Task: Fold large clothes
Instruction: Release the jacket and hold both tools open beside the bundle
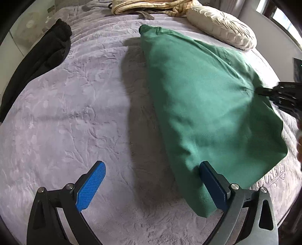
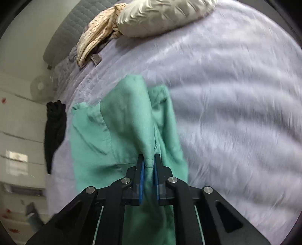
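Observation:
A large green garment [image 1: 198, 105] lies stretched and partly lifted over the lilac bedspread [image 1: 75, 113]. My left gripper [image 1: 152, 173] is open; its right finger [image 1: 211, 184] touches the garment's near corner, its left finger [image 1: 90, 186] stands over bare bedspread. My right gripper [image 2: 149, 169] is shut on a bunched fold of the green garment [image 2: 117, 128] and holds it up off the bed. It also shows at the right edge of the left wrist view [image 1: 264, 91], pinching the cloth.
A black garment [image 1: 43, 56] lies at the bed's left edge, also in the right wrist view [image 2: 54, 128]. A cream pillow [image 1: 220, 26] and a beige striped cloth [image 1: 151, 6] sit at the head. The lilac bedspread [image 2: 236, 113] spreads right of the garment.

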`<control>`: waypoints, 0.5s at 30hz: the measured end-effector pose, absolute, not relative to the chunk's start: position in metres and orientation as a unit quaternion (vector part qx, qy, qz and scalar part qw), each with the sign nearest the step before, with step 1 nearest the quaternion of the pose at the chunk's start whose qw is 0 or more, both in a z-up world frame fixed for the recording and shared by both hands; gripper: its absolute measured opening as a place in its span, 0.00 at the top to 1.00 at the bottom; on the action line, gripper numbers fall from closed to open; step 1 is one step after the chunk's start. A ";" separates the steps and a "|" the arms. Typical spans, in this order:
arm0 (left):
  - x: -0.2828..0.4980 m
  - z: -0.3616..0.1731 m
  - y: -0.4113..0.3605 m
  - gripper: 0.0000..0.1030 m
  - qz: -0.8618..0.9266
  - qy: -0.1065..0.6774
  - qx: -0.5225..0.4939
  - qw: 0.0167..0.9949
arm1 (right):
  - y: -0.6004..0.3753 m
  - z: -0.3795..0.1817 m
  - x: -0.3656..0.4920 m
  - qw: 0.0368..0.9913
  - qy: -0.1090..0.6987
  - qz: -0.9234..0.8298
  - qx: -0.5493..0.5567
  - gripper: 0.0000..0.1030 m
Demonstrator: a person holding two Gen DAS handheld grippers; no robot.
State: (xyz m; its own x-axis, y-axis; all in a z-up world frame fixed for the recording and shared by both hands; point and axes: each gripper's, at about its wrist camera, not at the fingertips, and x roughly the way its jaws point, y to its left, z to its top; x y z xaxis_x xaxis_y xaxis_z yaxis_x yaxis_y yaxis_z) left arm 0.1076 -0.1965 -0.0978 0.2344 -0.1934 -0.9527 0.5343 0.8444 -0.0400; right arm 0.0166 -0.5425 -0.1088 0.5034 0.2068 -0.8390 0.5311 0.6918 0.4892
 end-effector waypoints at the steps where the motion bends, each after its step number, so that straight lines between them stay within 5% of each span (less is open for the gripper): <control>1: 0.107 -0.102 -0.199 0.03 -0.238 0.572 0.151 0.770 | -0.548 -0.122 0.019 0.773 0.495 -0.106 0.382 0.91; 7: 0.107 -0.103 -0.198 0.00 -0.232 0.574 0.151 0.771 | -0.570 -0.142 0.007 0.736 0.466 -0.098 0.481 0.91; 15: 0.097 -0.091 -0.191 0.00 -0.226 0.575 0.157 0.770 | -0.525 -0.060 -0.021 0.792 0.458 -0.065 0.398 0.86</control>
